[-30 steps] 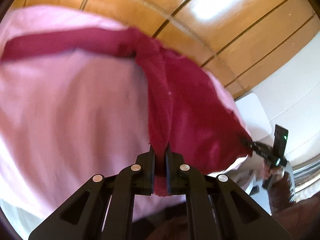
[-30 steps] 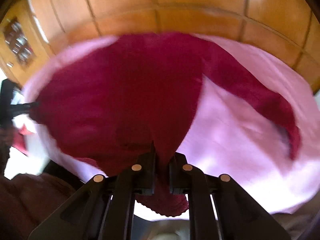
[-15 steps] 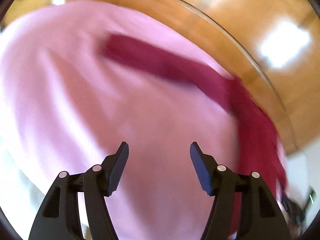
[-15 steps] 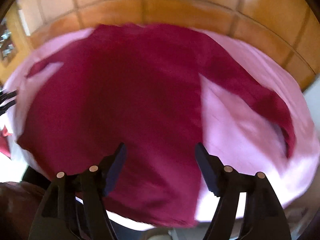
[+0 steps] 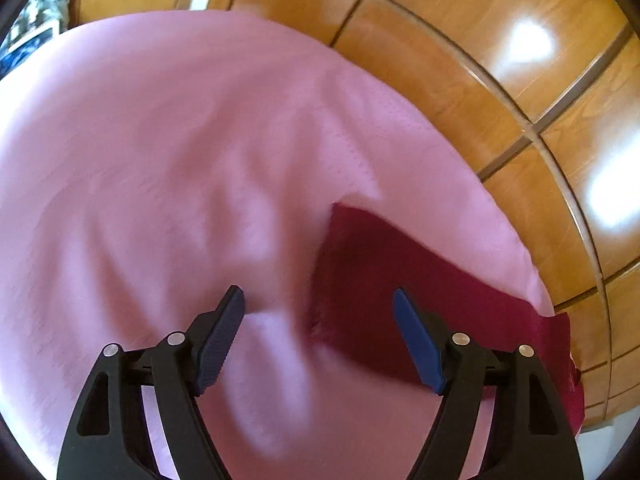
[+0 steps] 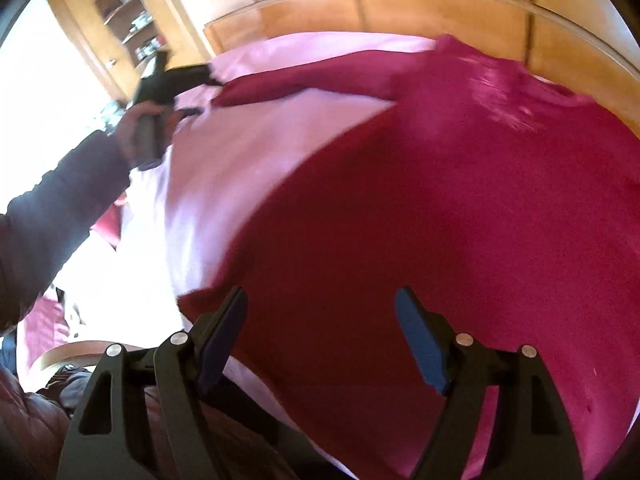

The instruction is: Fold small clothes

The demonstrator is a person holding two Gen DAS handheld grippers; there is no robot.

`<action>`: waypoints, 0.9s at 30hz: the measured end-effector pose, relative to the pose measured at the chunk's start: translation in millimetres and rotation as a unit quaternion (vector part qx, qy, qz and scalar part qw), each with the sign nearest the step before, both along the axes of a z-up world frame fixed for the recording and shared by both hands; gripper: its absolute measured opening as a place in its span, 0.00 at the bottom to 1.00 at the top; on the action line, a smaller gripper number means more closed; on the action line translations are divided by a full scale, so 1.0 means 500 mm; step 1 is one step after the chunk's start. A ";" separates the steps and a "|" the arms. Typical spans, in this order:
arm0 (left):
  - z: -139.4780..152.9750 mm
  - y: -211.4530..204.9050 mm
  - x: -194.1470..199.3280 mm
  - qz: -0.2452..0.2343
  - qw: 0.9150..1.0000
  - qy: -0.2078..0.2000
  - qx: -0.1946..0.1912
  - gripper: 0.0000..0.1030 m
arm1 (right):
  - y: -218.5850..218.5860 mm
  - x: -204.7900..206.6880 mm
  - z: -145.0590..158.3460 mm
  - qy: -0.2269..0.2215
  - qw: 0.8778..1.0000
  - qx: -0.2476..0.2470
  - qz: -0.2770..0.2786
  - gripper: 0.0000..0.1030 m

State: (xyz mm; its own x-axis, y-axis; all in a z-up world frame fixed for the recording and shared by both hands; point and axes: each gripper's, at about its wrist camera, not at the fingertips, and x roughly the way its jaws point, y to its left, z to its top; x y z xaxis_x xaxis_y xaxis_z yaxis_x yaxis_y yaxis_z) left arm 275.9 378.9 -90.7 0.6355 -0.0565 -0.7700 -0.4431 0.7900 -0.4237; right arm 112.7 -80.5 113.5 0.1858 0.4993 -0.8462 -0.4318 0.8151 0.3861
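A dark red long-sleeved top [image 6: 440, 220] lies spread on a pink cloth [image 6: 240, 152]. My right gripper [image 6: 320, 312] is open and empty just above the top's lower body. In the left wrist view my left gripper [image 5: 318, 312] is open, with the end of a red sleeve [image 5: 384, 280] lying between its fingers on the pink cloth [image 5: 160, 160]. In the right wrist view the left gripper [image 6: 208, 74] sits by the far sleeve end [image 6: 248, 92].
A wooden table with a glass top [image 5: 500, 80] extends beyond the pink cloth. A wooden cabinet with shelves [image 6: 128, 32] stands at the far left. The person's left hand and sleeve [image 6: 80, 184] reach in from the left.
Both grippers let go of the red top and opened. The top now lies flat on the pink cloth. The left gripper has moved over to the sleeve end.
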 end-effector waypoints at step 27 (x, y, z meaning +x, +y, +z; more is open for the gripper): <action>0.105 -0.158 -0.108 -0.225 0.971 -0.055 -0.053 0.49 | 0.119 0.027 -0.065 0.070 0.994 0.073 0.040 0.79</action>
